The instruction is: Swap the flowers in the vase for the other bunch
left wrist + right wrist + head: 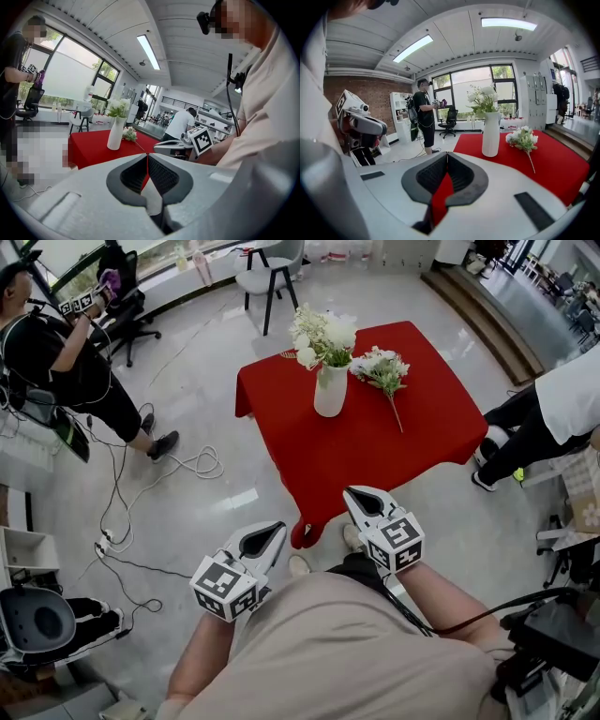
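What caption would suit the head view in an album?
Shut and empty, the left gripper and right gripper face a red table with a white vase of flowers beside a loose bunch.

A tall white vase (330, 388) stands up on the red table (427, 418), holding white flowers (321, 335). Another small bunch (382, 369) lies just beside it.

Vase (330, 390) with flowers (322, 334) on table (375, 460); loose bunch (382, 369) lying just right of vase; chair (272, 277) behind table.
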